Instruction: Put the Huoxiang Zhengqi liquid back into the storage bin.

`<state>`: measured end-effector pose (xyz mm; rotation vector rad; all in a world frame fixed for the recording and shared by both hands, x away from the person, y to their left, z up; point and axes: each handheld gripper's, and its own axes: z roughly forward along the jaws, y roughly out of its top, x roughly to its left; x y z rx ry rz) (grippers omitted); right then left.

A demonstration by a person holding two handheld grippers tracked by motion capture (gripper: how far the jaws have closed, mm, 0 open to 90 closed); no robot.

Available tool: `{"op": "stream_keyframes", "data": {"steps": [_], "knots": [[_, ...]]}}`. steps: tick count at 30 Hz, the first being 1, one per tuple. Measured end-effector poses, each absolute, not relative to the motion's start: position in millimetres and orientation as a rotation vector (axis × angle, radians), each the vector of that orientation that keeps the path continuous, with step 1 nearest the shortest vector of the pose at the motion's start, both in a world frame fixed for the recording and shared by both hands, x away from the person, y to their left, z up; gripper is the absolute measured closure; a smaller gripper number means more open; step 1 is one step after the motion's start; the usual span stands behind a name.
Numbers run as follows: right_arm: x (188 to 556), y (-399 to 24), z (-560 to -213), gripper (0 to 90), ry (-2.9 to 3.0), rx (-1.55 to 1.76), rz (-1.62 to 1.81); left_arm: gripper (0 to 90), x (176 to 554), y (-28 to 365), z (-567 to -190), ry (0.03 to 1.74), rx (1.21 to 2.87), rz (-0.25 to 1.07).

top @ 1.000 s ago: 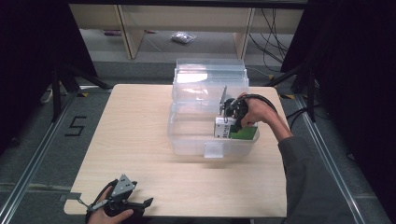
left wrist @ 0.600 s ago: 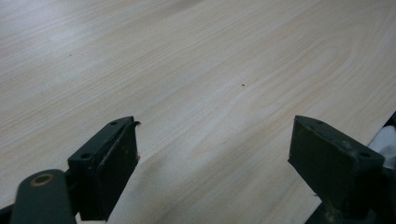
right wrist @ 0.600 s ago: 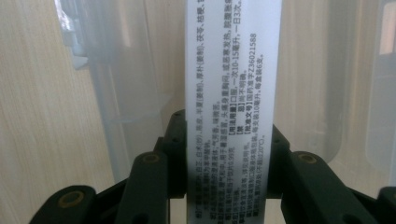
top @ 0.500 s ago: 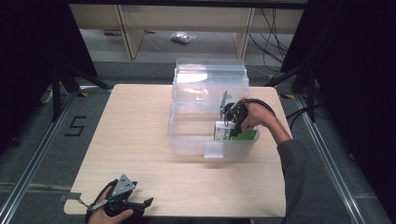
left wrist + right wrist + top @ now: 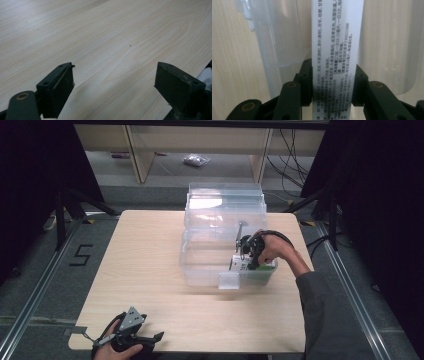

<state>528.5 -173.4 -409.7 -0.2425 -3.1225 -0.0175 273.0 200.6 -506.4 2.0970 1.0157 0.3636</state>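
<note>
The bench (image 5: 120, 37) under the left claw (image 5: 115, 85) is pale wood-look laminate, smooth with a soft sheen and fine grain lines. Both claws are matt black plastic, a bit scuffed, with brassy metal rivets. Between the right claw's (image 5: 334, 82) jaws sits a box (image 5: 335, 50) of smooth white card with printed text. Around it, the bin (image 5: 210, 265) is clear, glossy plastic, slightly frosted.

Left gripper (image 5: 131, 338): black body, grey three-cornered plate on top, thin cable trailing off to side. Jaws in left gripper view: matte black blocks, small round holes on upper faces, brass-coloured pivot pin at lower left.
Right gripper (image 5: 248, 251): black, looped black cable above. Brass-coloured pivot pins on black linkages in right gripper view.
Right forearm: grey long sleeve (image 5: 325, 320).
</note>
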Motion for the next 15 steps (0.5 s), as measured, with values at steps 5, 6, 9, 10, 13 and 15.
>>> {"op": "stream_keyframes", "data": {"steps": [5, 6, 9, 10, 13, 15], "knots": [[532, -176, -402, 59.8, -3.156, -0.170, -0.112, 15.0, 273, 201, -506, 1.009, 2.111, 0.365], [532, -177, -398, 59.7, -3.157, -0.172, -0.121, 14.9, 273, 201, -506, 1.008, 2.106, 0.363], [527, -179, -385, 57.8, -3.157, -0.281, -0.111, 14.9, 272, 200, -506, 1.007, 2.101, 0.355], [526, -180, -384, 57.7, -3.156, -0.277, -0.136, 14.9, 273, 200, -506, 1.007, 2.099, 0.355], [527, -182, -382, 56.2, -3.162, -0.245, -0.188, 14.9, 272, 200, -506, 1.004, 2.102, 0.356], [527, -182, -379, 55.2, -3.172, -0.263, -0.205, 14.9, 273, 200, -506, 1.006, 2.101, 0.355]]}}
